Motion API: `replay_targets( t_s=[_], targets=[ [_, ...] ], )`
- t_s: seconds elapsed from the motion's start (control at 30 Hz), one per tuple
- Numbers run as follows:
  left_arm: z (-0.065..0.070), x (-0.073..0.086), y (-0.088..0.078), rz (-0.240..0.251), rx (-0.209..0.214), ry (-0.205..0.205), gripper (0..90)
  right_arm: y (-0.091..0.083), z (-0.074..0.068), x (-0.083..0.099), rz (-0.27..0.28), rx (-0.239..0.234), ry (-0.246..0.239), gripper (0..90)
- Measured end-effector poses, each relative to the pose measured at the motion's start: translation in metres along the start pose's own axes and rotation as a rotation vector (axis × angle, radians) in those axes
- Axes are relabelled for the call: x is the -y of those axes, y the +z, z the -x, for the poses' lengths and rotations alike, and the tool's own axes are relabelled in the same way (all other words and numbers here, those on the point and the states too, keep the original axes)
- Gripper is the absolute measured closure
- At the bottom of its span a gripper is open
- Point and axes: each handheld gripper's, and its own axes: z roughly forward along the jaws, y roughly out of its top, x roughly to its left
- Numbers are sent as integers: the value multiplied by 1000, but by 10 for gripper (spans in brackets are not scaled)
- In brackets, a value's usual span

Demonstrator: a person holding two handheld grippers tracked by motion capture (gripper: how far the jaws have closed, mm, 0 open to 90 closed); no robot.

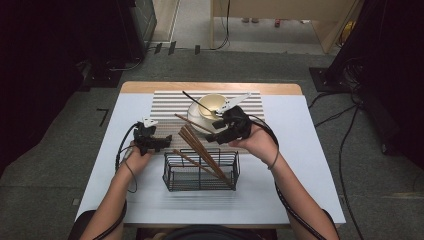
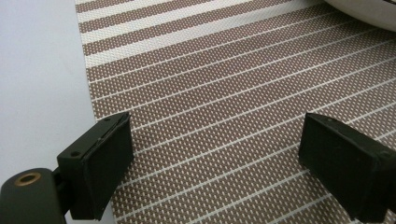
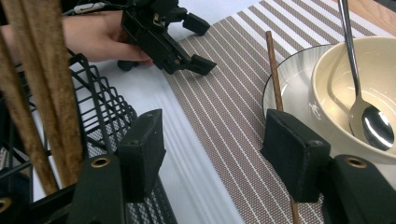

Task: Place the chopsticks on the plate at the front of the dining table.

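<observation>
Right claw (image 3: 212,154): I see its jaws standing apart with nothing clamped between them; in the right gripper view they frame bare desk and the edge of the striped mat. In the high view it sits (image 1: 221,131) just in front of the bowl, above the mat's near edge.

Left claw (image 2: 212,163): released, both jaws wide apart over the mat with nothing between them. From above I see it (image 1: 159,141) at the mat's left edge, held in the left hand (image 1: 134,157). The right gripper view shows it too (image 3: 198,44).

Single chopstick (image 3: 274,70): the thing nearest my right claw. It lies slanted on the mat with its far end against the plate's rim; its near part runs behind the right jaw in the right gripper view, and I cannot tell whether the pad touches it. From above it shows (image 1: 192,122) left of the plate.

Chopstick bundle (image 1: 202,152): several brown sticks leaning in the wire basket (image 1: 200,172), tops tilted up and to the left. They fill the left side of the right gripper view (image 3: 42,93).

Bowl (image 1: 212,104): cream, standing on the white plate (image 1: 196,119) at the far middle of the mat.

Spoon (image 3: 369,116): metal, its head resting inside the bowl, handle rising out over the rim.

Mat (image 2: 224,93): brown and white stripes, lying flat on the white desk (image 1: 310,170).
</observation>
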Motion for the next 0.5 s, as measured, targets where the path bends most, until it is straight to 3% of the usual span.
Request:
replay_targets(
  t_s=[0.5],
  targets=[
    [-3, -2, 1, -5, 16, 20, 88, -15, -14, 0, 32, -8, -4, 396]
  ],
)
